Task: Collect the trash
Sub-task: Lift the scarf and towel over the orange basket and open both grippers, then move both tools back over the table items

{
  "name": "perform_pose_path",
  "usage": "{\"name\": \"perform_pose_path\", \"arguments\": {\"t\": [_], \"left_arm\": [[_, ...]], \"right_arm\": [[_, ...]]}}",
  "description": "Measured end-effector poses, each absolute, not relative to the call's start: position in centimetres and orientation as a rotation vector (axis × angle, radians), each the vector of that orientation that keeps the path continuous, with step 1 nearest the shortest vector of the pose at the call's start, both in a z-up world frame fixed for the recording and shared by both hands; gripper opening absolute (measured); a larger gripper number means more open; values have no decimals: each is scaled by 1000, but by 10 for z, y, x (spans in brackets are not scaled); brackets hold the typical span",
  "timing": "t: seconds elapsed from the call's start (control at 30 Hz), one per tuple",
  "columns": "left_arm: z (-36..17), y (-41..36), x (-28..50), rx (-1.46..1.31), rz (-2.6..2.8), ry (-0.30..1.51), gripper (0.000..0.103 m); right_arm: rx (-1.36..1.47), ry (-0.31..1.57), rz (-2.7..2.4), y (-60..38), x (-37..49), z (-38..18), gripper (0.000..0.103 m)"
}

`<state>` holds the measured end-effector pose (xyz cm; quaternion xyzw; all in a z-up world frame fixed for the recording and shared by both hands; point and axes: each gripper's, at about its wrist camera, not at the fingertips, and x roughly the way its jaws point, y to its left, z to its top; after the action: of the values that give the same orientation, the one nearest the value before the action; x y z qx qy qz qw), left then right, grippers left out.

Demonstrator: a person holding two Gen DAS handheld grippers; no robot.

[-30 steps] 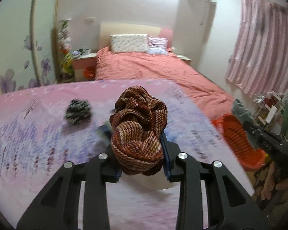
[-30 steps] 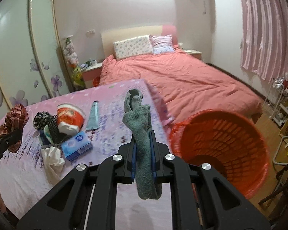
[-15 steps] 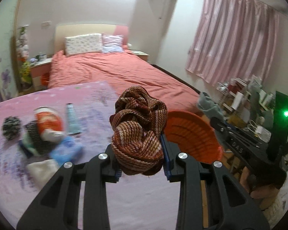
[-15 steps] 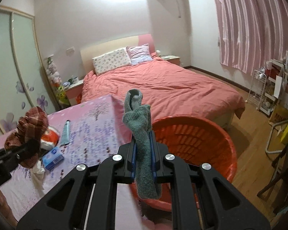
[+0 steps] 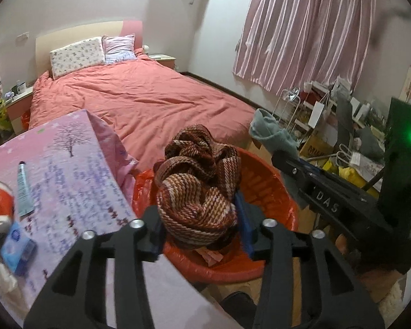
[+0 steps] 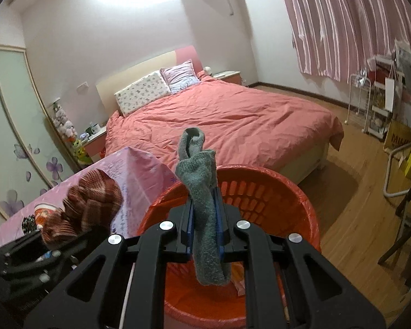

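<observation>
Your right gripper, clamped on the grey sock, and your left gripper, clamped on the striped cloth, both hang over the orange basket, opening at 6 o'clock.

I am in a home bedroom: double bed with pillows, pink curtains, mirrored wardrobe doors, wooden floor.
</observation>
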<state>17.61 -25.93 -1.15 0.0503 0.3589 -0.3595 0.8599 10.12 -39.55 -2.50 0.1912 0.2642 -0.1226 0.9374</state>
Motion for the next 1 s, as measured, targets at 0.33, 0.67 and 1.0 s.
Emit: {"name": "perform_pose_path", "arguments": {"t": [0.33, 0.67, 1.0], "left_arm": [[-36, -259, 199, 115, -688, 796, 73], [-29, -213, 184, 118, -607, 780, 74], [-13, -135, 167, 83, -487, 748, 77]], "right_arm": [[401, 578, -278, -402, 102, -45, 51], [380, 592, -262, -392, 98, -36, 55], [309, 610, -198, -343, 97, -25, 56]]}}
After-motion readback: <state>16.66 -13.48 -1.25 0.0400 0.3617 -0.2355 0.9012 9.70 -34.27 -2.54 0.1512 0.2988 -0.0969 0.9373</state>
